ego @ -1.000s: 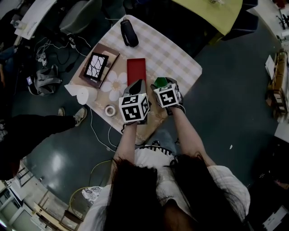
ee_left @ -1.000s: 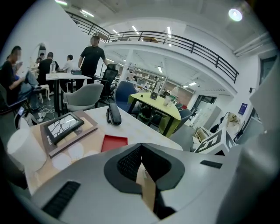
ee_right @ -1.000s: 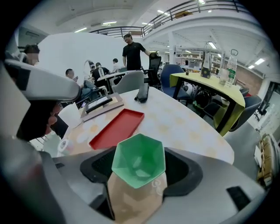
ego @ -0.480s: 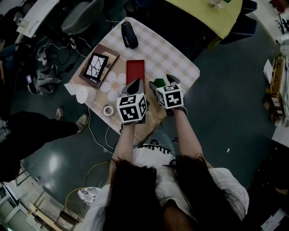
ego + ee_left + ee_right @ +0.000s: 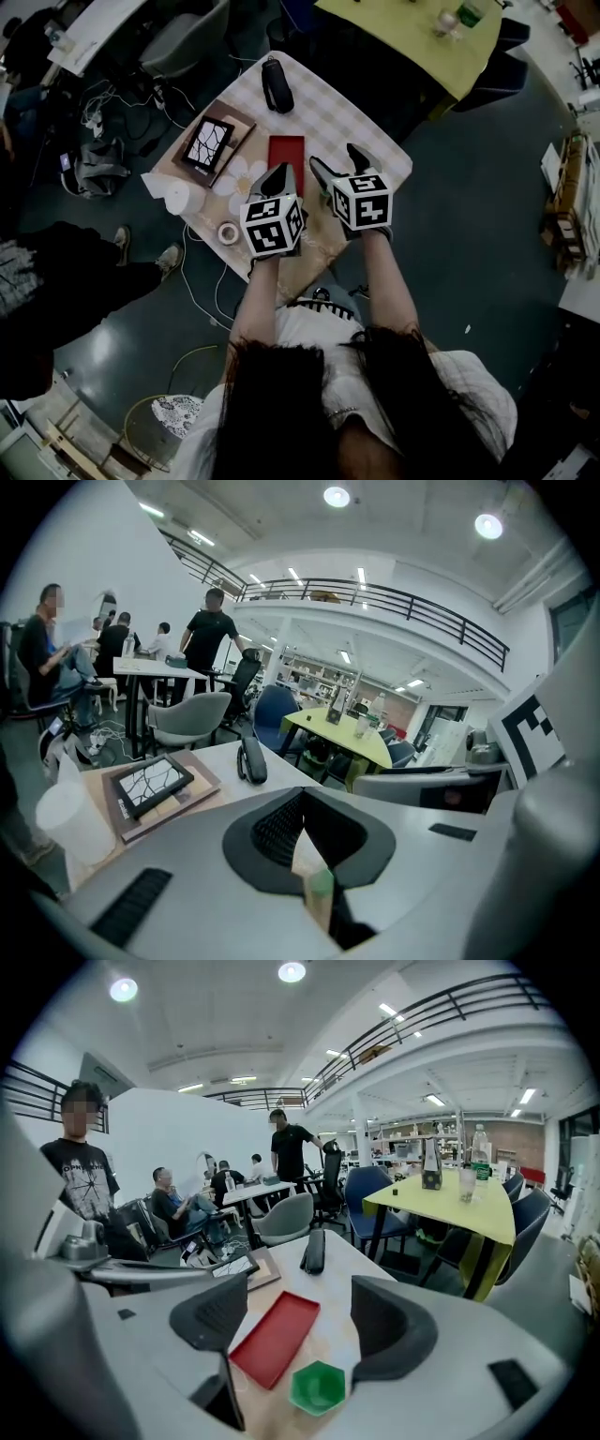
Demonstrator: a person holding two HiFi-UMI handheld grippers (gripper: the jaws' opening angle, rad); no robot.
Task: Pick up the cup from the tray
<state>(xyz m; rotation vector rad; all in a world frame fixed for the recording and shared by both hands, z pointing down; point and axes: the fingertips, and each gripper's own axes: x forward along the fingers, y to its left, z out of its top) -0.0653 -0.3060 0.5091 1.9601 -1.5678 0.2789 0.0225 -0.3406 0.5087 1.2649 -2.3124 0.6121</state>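
Right gripper (image 5: 305, 1321) jaws spread wide. We see the green cup (image 5: 319, 1387) upright on the worktop (image 5: 339, 1258), low between them, toward the right jaw, just beside the red tray (image 5: 275, 1337). Left gripper (image 5: 305, 846) jaws pressed together, and we judge it the less well placed.

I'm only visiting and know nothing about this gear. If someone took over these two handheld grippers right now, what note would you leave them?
Left gripper: jaws together, holding nothing.
Right gripper: jaws wide apart, empty, aimed at the green cup.
Things: the cup stands upright on the table, beside the near end of the red tray, not on it. The tray is empty.
Done: no grip on the cup yet.
Left: probably lower the right gripper, close on the cup and lift.
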